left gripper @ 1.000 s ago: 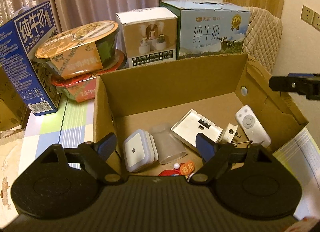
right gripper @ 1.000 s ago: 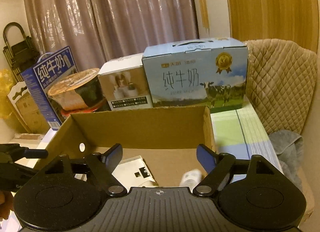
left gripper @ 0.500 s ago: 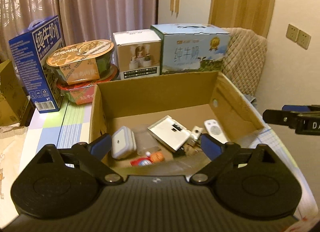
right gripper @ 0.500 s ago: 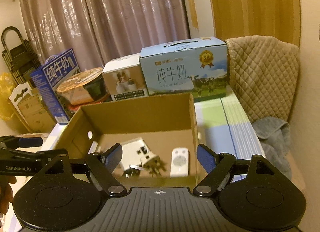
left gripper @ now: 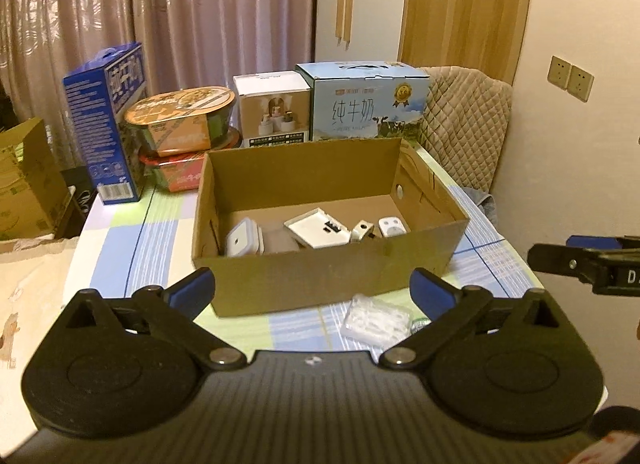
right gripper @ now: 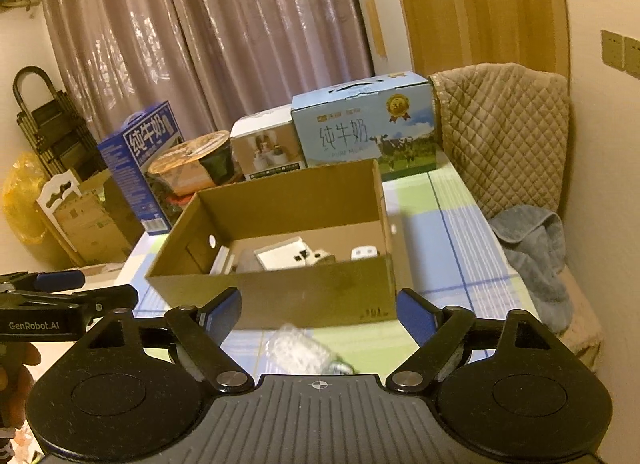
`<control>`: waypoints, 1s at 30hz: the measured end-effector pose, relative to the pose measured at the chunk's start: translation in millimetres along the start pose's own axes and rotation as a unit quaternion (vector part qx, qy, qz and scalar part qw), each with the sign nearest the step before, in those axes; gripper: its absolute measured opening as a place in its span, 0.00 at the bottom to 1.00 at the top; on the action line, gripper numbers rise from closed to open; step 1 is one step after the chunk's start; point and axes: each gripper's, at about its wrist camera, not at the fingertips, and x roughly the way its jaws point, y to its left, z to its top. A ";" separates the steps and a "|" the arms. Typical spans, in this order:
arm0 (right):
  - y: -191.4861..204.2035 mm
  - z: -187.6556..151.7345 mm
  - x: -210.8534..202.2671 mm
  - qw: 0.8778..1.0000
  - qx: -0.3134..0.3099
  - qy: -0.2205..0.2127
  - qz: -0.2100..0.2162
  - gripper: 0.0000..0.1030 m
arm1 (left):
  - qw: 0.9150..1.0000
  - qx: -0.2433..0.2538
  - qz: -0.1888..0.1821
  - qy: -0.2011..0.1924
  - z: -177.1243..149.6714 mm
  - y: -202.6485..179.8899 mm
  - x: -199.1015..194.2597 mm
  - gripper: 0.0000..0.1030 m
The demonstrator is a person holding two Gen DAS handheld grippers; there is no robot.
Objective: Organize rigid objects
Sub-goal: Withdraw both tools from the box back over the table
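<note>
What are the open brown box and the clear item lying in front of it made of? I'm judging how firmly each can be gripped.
The brown box looks like plain matte corrugated cardboard: raw tan faces, folded walls, a punched hole in its side. The clear item seems a glossy transparent plastic case or packet, with whitish contents showing through; blur leaves rigid or soft open.

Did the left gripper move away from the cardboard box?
Yes. The left gripper has pulled back: its fingers were over the cardboard box, and now they sit in front of its near wall, open and empty.
</note>
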 end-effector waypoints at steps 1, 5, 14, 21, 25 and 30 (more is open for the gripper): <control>0.7 -4.4 -4.8 1.000 -0.002 0.000 -0.001 0.80 | 1.000 -0.002 0.001 -0.001 -4.1 -0.5 -5.7 0.99; 3.9 -23.5 -19.5 1.000 -0.014 0.005 -0.003 0.81 | 1.000 -0.004 0.007 -0.003 -22.0 -1.8 -25.2 0.99; 0.2 -68.9 -45.5 1.000 -0.011 0.003 -0.014 0.81 | 1.000 -0.012 0.013 0.009 -56.8 -9.8 -46.3 0.99; -5.3 -89.3 -50.2 1.000 -0.002 0.025 -0.011 0.81 | 1.000 -0.019 0.009 0.023 -78.1 -14.7 -51.6 0.99; -6.7 -91.8 -51.0 1.000 -0.002 0.028 -0.009 0.81 | 0.999 -0.023 0.008 0.028 -83.2 -15.7 -50.6 0.99; -6.8 -90.1 -49.8 1.000 -0.004 0.027 -0.006 0.81 | 0.999 -0.024 0.005 0.031 -84.8 -16.5 -48.2 0.99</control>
